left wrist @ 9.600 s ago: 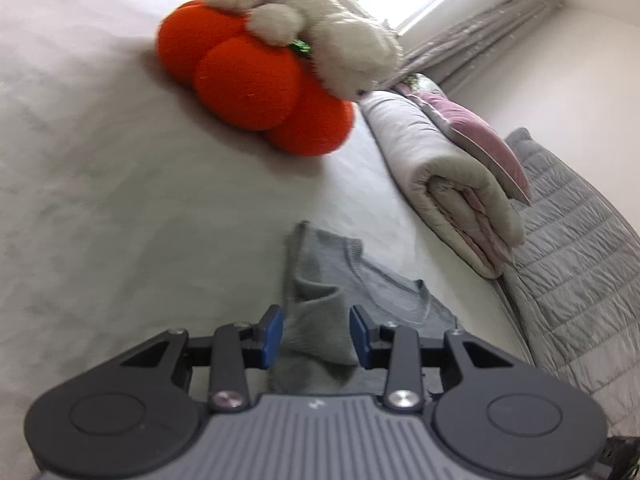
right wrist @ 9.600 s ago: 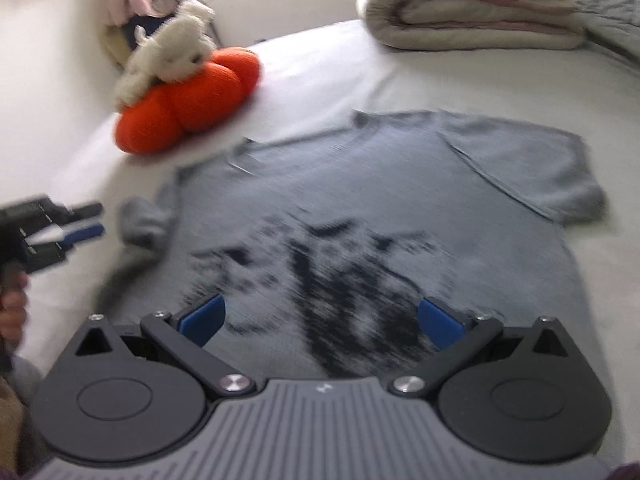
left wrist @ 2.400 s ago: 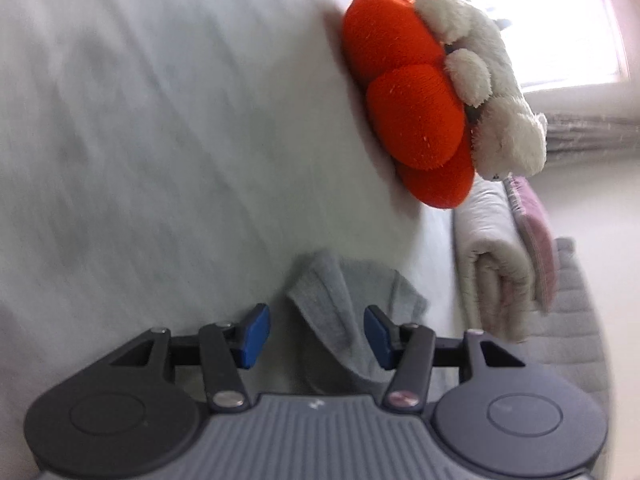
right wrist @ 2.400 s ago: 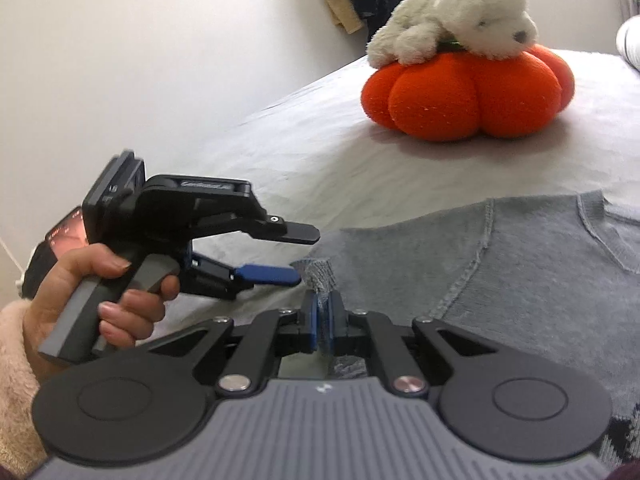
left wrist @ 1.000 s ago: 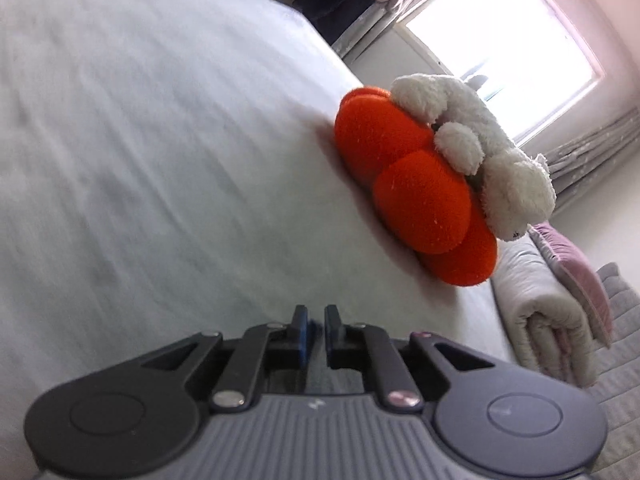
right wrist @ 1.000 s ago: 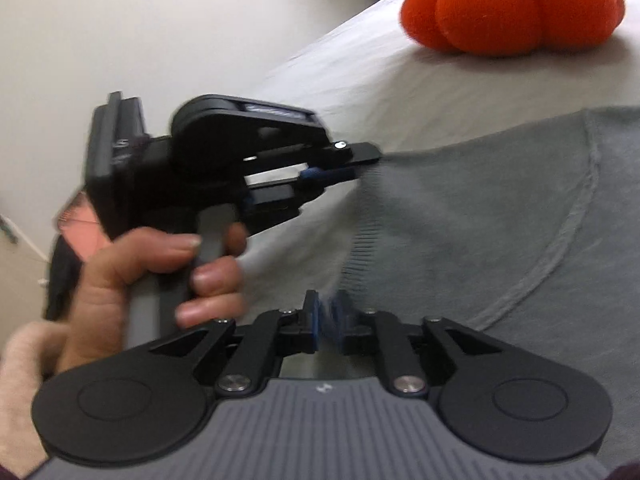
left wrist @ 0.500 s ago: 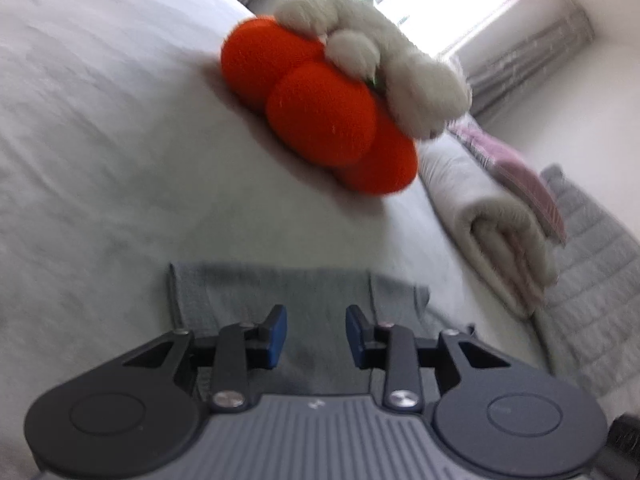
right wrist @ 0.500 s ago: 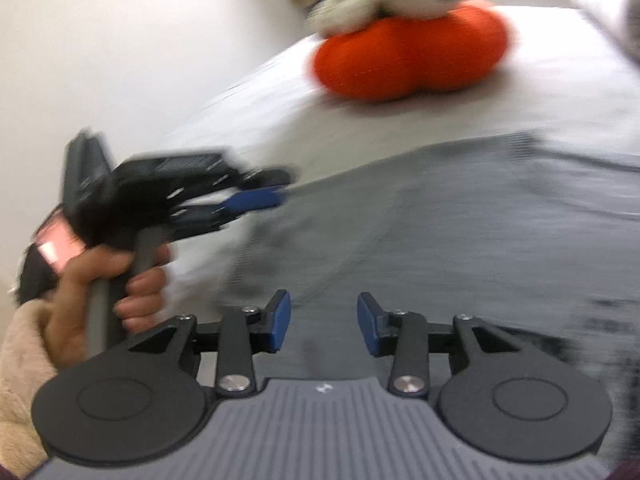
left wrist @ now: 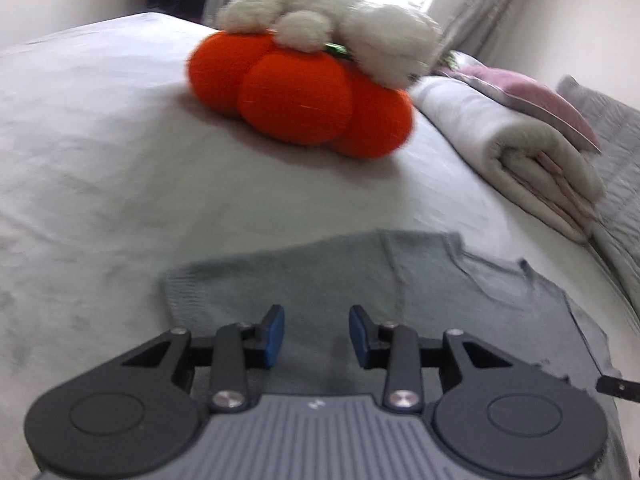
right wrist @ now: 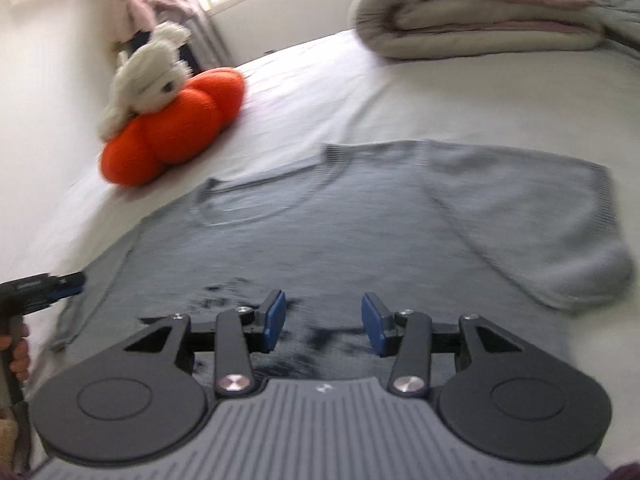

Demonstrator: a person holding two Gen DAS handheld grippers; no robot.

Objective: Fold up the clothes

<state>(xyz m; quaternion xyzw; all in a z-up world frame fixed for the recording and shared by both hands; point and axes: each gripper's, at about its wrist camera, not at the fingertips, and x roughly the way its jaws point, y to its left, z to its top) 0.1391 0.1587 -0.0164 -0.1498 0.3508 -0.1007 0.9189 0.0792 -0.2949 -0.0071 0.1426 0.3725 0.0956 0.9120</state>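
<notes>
While the grey sweater lies flat, left claw and right claw gape empty.

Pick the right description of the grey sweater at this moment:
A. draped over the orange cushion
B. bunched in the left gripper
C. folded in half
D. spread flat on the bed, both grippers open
D: the grey sweater lies flat on the bed, with the left gripper and right gripper both open and holding nothing.
</notes>
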